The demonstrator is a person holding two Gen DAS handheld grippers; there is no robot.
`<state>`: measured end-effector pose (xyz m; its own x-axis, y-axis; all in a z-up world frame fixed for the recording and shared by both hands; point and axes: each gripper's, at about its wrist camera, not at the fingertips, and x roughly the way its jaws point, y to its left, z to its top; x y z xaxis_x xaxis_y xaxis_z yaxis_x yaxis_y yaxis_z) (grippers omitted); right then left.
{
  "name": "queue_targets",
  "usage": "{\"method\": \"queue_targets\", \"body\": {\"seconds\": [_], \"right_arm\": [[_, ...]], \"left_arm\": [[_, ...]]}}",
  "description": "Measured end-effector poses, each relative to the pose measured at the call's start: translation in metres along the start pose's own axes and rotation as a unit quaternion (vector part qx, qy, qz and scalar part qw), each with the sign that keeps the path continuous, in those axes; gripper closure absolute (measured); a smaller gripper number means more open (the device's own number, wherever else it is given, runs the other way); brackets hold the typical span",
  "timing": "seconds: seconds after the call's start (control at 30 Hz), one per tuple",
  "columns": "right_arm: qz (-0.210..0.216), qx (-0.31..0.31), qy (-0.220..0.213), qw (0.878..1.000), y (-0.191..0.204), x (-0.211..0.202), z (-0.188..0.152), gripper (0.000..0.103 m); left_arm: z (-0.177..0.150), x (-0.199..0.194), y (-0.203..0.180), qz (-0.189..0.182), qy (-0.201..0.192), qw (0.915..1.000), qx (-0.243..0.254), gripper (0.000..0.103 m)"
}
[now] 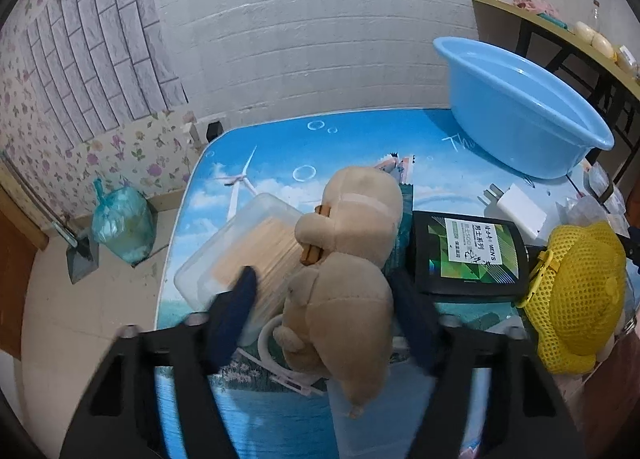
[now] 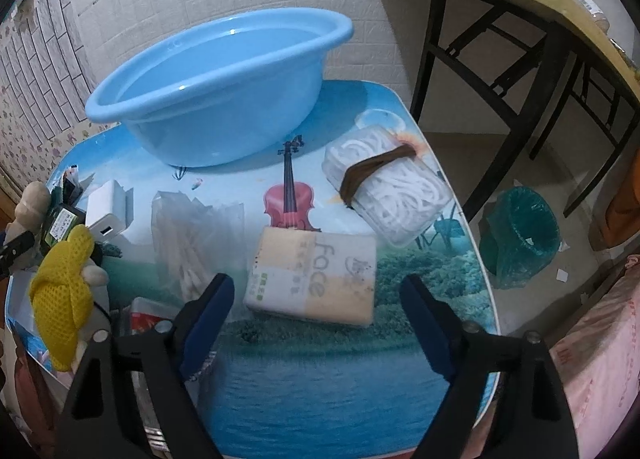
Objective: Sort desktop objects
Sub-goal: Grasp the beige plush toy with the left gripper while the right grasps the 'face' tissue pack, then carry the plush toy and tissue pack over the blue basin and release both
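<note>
Our left gripper (image 1: 324,311) pinches the soft, light plush bear (image 1: 344,259) at its squashy middle above the table (image 1: 280,139), while our right gripper (image 2: 316,315) hangs spread before the yielding tissue pack (image 2: 316,275), best squeezed across its short sides.

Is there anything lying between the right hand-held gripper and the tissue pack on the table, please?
Nothing visible does. The right hand-held gripper is open, with the tissue pack just ahead of its spread fingers. The clear bag of sticks lies to the left and the box of white noodles beyond, both outside that gap.
</note>
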<state>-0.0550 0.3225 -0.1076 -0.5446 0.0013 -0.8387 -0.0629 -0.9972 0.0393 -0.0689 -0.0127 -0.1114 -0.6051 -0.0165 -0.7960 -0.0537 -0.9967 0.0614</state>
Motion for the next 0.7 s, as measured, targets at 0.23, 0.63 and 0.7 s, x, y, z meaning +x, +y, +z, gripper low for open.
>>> {"method": "queue_targets", "body": {"seconds": [0.23, 0.63, 0.7], "right_arm": [[0.000, -0.007, 0.010, 1.000, 0.001, 0.005, -0.001, 0.040], [0.032, -0.012, -0.047, 0.998, 0.003, -0.033, 0.005, 0.040], [0.042, -0.015, -0.059, 0.997, 0.005, -0.041, 0.007, 0.040]], "left_arm": [[-0.001, -0.008, 0.000, -0.015, -0.006, 0.9999, -0.005, 0.056], [0.014, -0.053, 0.003, -0.026, -0.046, 0.9984, -0.018, 0.056], [0.018, -0.059, 0.000, -0.028, -0.051, 0.9982, -0.017, 0.056]]}}
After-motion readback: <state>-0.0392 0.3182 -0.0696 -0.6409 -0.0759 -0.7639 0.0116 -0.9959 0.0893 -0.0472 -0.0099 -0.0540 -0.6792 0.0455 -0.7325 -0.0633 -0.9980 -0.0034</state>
